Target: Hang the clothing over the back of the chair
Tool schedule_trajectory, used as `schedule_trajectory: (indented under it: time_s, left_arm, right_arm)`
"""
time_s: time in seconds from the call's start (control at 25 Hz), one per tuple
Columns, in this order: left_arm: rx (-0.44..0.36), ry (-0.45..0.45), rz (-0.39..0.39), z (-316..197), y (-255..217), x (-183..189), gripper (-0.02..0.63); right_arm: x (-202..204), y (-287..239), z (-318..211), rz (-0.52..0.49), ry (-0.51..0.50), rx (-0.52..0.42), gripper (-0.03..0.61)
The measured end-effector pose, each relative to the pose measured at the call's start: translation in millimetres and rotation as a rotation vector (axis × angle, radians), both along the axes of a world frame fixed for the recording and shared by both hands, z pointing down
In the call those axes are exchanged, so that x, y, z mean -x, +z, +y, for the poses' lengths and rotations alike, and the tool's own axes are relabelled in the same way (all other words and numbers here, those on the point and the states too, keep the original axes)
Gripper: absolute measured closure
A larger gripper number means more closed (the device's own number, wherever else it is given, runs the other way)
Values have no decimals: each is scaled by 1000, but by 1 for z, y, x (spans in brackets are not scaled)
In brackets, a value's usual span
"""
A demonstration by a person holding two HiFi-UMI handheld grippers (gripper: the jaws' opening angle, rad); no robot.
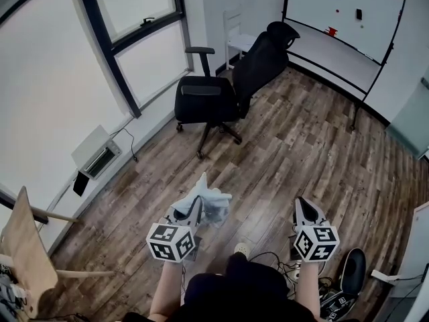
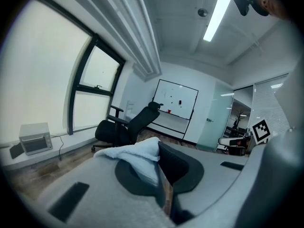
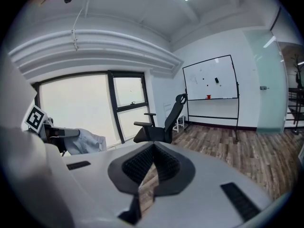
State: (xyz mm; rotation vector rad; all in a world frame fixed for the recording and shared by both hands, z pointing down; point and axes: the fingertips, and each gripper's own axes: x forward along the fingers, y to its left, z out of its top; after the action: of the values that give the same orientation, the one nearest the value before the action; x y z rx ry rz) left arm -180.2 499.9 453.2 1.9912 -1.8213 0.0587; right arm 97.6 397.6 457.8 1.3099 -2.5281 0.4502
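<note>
Two grippers are held low in the head view, side by side and well apart, both pointed toward 12 o'clock; the left gripper point(image 1: 196, 210) is clamped on a pale cloth point(image 1: 212, 200), which is bunched at its tip and spills toward 1 o'clock. In the left gripper view the cloth point(image 2: 137, 155) is seen pinched between the dark pads point(image 2: 178, 164), with a soft fold lying over the left jaw; the left gripper point(image 2: 159, 151) is thus closed on the cloth. The right gripper point(image 1: 305, 210) is carried at 3 o'clock of the left one; in its own view the right gripper point(image 3: 153, 150) is seen with its ribbed pads brought together at the tip and nothing between them. From that view the cloth point(image 3: 88, 141) is also seen at 9 o'clock, hanging from the left gripper point(image 3: 57, 137).

A black office chair point(image 1: 228, 86) is stood at 12 o'clock of the grippers, well apart from them, on the wood-plank floor point(image 1: 301, 146); its backrest point(image 1: 263, 59) is reclined toward 1 o'clock and is bare; the cloth is nowhere near it. A whiteboard point(image 1: 342, 12) is placed at 1 o'clock beyond the chair; a window point(image 1: 134, 32) is set along 10 to 11 o'clock; a small grey box point(image 1: 97, 154) is noted on the floor by the wall at 10 o'clock.
</note>
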Motion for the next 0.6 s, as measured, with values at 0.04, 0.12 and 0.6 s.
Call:
schedule_trajectory:
  time_s: [0.04,0.12,0.6]
  left_arm:
    - [0,-2,-1,-6,1,-1,600]
    - [2,-9,-1,-18,3,-2,598]
    - [3,-42,19,-66,16,-24,600]
  right_arm:
    - [-1,1,-7,2,-3,1,578]
    - [-2,4,-21,7,-7,2,578]
    - [-31,27,-66,2,-5,27,578]
